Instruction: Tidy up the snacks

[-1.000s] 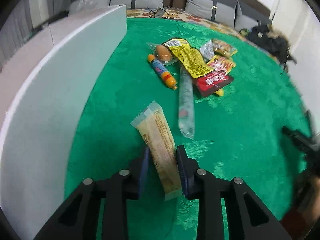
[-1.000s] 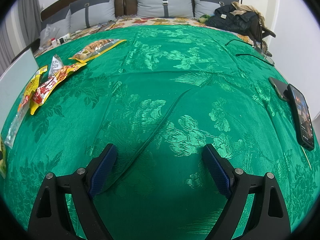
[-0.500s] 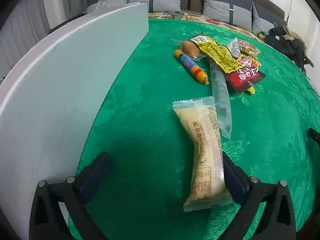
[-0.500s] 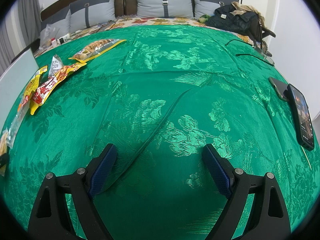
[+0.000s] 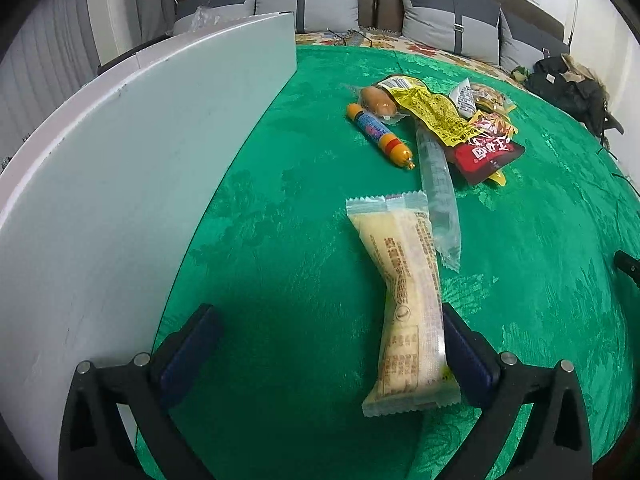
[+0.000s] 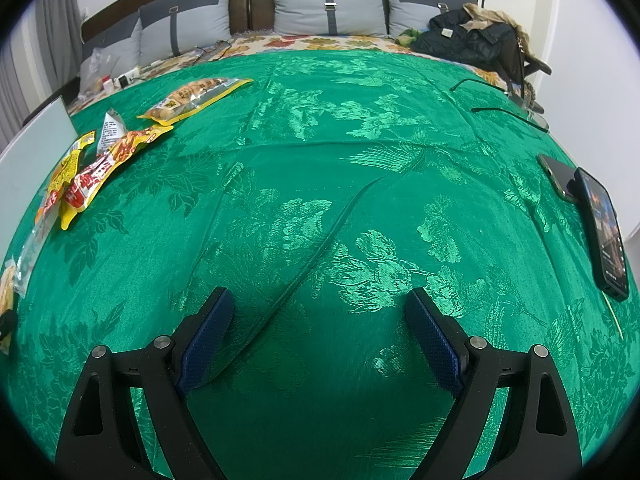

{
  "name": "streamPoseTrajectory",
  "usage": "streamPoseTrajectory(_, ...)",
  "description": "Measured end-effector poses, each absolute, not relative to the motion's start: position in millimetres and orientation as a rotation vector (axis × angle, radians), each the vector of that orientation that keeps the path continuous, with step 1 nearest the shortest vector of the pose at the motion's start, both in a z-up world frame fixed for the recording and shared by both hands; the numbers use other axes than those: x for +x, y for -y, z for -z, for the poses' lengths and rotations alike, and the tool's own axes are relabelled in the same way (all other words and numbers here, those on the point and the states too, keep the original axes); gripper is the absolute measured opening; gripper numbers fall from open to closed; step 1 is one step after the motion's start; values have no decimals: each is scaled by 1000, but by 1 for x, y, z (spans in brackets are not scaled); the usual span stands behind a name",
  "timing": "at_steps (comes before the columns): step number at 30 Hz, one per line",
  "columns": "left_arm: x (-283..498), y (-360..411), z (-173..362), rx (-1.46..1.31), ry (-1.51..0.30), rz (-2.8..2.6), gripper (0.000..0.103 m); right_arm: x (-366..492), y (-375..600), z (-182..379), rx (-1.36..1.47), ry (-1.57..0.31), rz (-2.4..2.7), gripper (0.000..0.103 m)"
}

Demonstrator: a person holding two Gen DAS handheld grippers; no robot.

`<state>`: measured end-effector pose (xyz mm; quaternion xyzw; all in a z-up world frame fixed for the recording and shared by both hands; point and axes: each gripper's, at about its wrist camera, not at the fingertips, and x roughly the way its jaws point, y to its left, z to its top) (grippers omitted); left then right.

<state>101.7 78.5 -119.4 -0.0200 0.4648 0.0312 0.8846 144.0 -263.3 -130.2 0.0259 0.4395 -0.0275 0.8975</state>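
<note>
Snacks are lying on the green bedspread (image 5: 280,280), and the pale yellow packet (image 5: 408,304) is resting flat between the fingers of my left gripper (image 5: 328,344), its lower end close against the inner face of the right finger (image 5: 464,352); I cannot tell whether it is touching the pad. My left jaws have just been opening and are now standing wide, gripping nothing. Just beyond the packet's top seal, a long clear sleeve (image 5: 438,188) is lying lengthwise, its near end beside the packet's upper right corner. Farther toward the pillows (image 5: 312,0), the rest of the pile is sitting together: an orange and blue sausage stick (image 5: 378,134), a brown sausage in clear wrap (image 5: 378,100), a yellow pouch (image 5: 432,114) overlapping a red pouch (image 5: 486,154), and a small white sachet (image 5: 464,98) behind them. A white board (image 5: 132,168) is standing upright along the left edge of the bedspread, close to my left finger (image 5: 188,360).

My right gripper (image 6: 320,336) is hovering over a bare stretch of the bedspread near its front edge, jaws spread wide and holding nothing. From there I am seeing the same pile at the left edge, with a snack bag (image 6: 196,98) lying apart toward the far left corner. Two phones (image 6: 600,232) are lying at the right edge, and a dark jacket (image 6: 468,40) is heaped at the far right corner
</note>
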Motion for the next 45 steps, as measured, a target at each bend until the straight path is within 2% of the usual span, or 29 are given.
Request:
streamPoseTrajectory(18,96,-78,121,-39,-932,-68,103,144,263,130,54,-910,59,90)
streamPoseTrajectory(29,89,-79,119,-26,-994,-30,103,142,264,131,52,-915,54,93)
streamPoseTrajectory(32,87,-79,119,-24,-984,-29,103,143,264,128,51,-957,80,91)
streamPoseTrajectory(36,85,-79,118,-20,-995,-17,103,136,229,101,249,-979,-12,91)
streamPoseTrajectory(40,78,-80,117,-6,-1040,11,103,158,145,91,394,-1118,-334,90)
streamPoseTrajectory(45,72,-81,116,2,-1052,26,103,200,57,100,361,-1246,-446,88)
